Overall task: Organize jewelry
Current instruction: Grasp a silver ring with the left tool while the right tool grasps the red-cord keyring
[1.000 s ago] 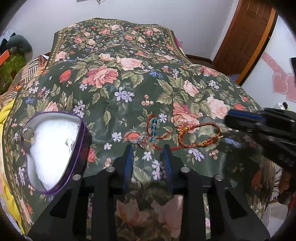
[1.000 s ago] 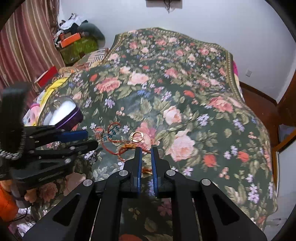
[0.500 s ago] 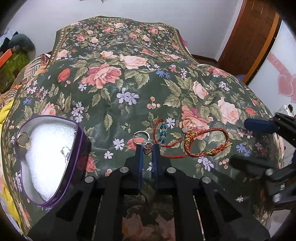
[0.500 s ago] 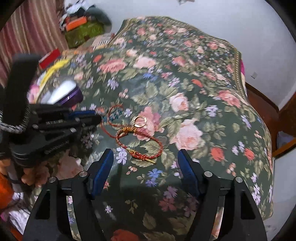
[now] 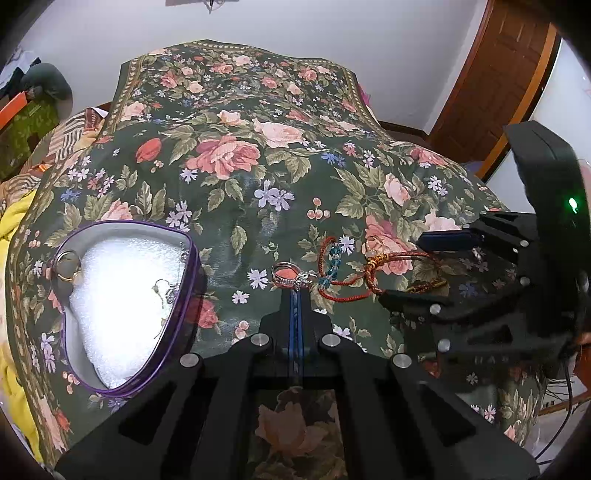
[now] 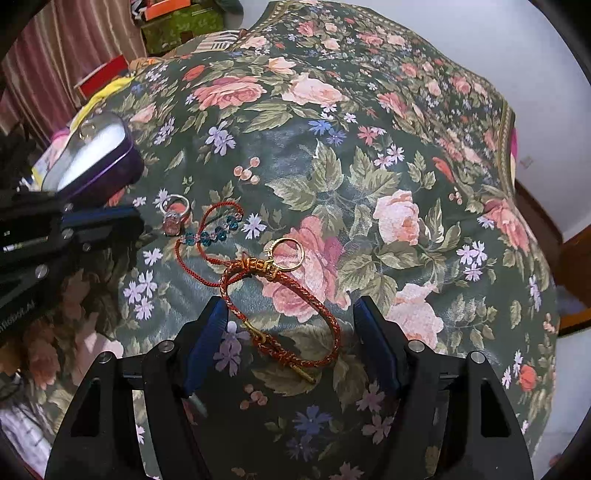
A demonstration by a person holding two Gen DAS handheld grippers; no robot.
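A silver ring with a pink stone [image 5: 290, 275] lies on the floral bedspread [image 5: 229, 206]. My left gripper [image 5: 295, 290] is shut, its tips pinched at the ring's setting. To the right are a red cord bracelet with teal beads [image 5: 332, 266], a gold ring [image 6: 286, 251] and a braided red-gold bracelet [image 6: 280, 314]. My right gripper [image 6: 290, 332] is open and low, one finger on each side of the braided bracelet. A heart-shaped purple box [image 5: 186, 295] with white foam holds a gold ring [image 5: 66, 266] and silver earrings [image 5: 162, 291].
The bedspread drops off at the near edge and on the right. A wooden door [image 5: 491, 74] stands at the far right. Yellow cloth [image 5: 14, 236] and stacked boxes [image 6: 177, 26] crowd the left side beyond the heart box.
My left gripper went from open to shut at the silver ring. My right gripper opened wide and came down over the braided bracelet.
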